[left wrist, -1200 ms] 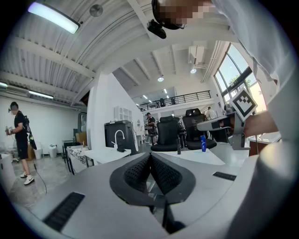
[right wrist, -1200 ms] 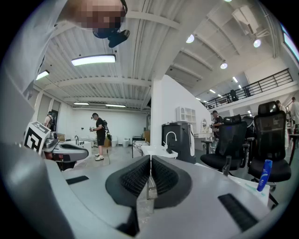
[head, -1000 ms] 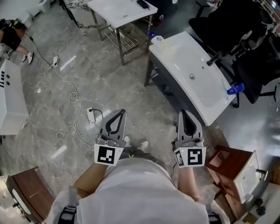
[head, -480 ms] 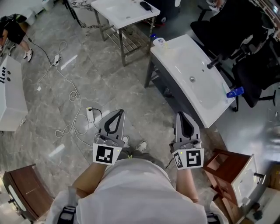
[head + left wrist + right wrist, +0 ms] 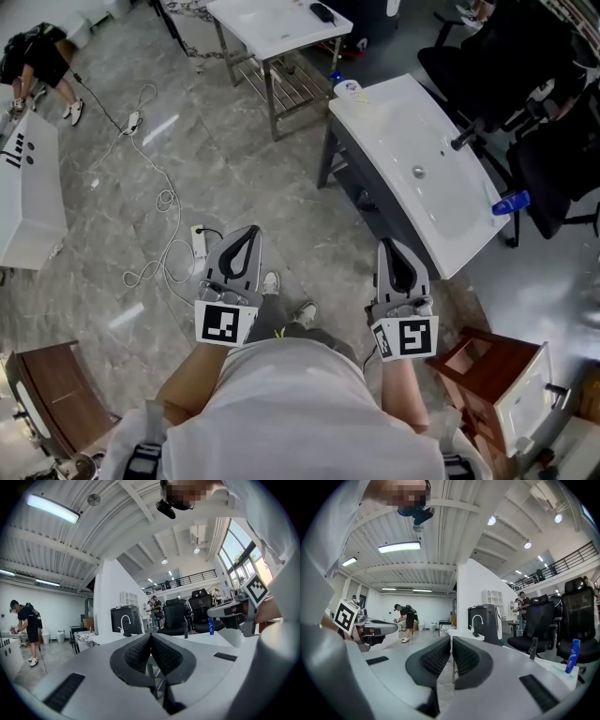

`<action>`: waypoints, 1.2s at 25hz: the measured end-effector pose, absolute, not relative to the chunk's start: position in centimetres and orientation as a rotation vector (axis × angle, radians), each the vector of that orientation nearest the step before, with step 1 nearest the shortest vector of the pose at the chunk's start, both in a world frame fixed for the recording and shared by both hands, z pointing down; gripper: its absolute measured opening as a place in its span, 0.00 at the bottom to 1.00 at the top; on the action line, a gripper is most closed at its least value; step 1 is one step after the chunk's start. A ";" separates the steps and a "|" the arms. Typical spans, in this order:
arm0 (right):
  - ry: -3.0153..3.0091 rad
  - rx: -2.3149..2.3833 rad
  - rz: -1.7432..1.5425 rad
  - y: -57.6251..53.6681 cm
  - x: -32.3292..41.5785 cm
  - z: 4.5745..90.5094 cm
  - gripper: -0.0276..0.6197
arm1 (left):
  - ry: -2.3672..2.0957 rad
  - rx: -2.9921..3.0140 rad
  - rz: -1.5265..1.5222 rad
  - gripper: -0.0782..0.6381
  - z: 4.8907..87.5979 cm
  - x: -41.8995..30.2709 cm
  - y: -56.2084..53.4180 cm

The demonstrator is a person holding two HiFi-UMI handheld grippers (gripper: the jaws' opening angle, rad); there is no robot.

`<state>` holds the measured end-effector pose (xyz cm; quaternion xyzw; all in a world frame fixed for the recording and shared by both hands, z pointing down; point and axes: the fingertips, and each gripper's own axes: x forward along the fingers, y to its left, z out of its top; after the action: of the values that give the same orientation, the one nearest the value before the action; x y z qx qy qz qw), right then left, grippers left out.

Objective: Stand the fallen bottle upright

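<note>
Fingers (image 5: 136,656) of left gripper (image 5: 249,232) pressed together, empty; right gripper (image 5: 391,246) likewise, both held level at waist, likely approach carry. Blue bottle (image 5: 511,202) on sink bench (image 5: 394,131) right edge, well apart; fallen or not, unclear.

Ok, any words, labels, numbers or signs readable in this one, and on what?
No text can be read here.
Cube on the left tool: black-and-white square pattern, no letters.
Cube on the right tool: the same.
Blue bottle on the washbasin: label too small.
White bottle at the washbasin's far corner: print blurred.
</note>
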<state>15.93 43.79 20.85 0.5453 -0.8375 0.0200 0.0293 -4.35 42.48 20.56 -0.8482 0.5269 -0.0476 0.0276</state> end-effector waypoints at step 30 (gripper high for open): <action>-2.352 1.746 0.109 13.0 5.0 21.1 0.11 | 1.392 -2.889 -0.057 0.13 24.7 -11.5 8.4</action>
<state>4.99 13.04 21.08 0.5923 -0.7980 0.0370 0.1049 -11.52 8.37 24.74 -0.9003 0.4338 -0.0177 -0.0329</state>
